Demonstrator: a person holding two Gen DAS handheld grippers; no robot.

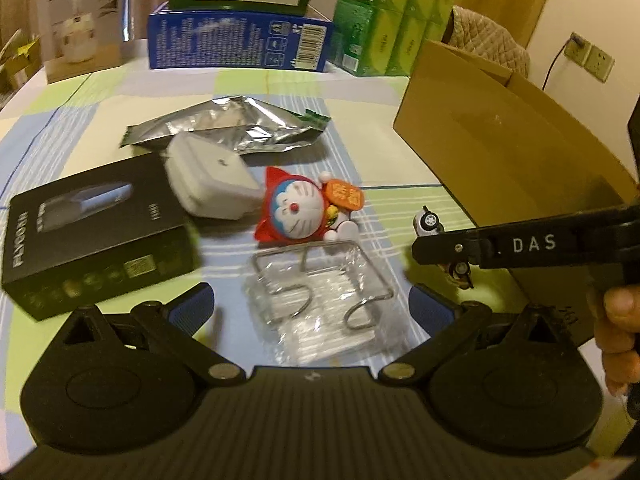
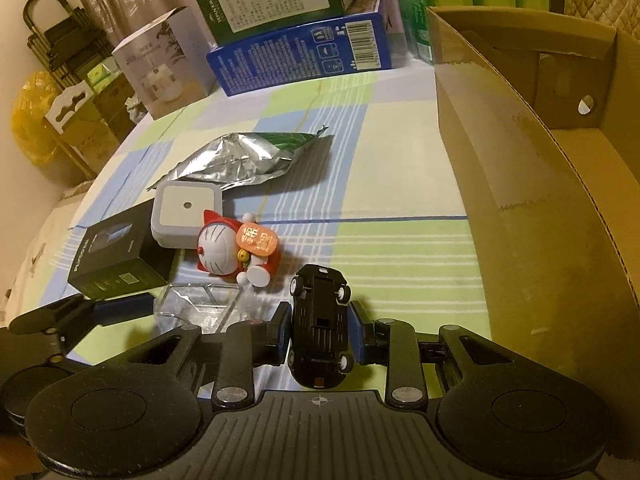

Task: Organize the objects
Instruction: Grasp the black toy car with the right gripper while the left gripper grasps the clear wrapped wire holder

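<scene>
The checked tablecloth (image 2: 400, 152) still held five loose items. The right gripper (image 2: 320, 332), lower centre, clamped the toy car (image 2: 318, 320) beside the cardboard box (image 2: 540, 240); the left gripper (image 1: 312, 308) stood apart, empty.

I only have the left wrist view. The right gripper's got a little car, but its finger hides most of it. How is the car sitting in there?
Observer: The toy car is upside down between the pads of the right gripper. It lies lengthwise along the fingers, with its black underside and all four wheels showing.
Operator: And the cardboard box? I just see its outer wall. Is the top open?
Observer: Yes, the cardboard box is open on top, to the right of the car.
Operator: Anything to recognise it by inside?
Observer: A round hole shows in its far inner wall.
</scene>
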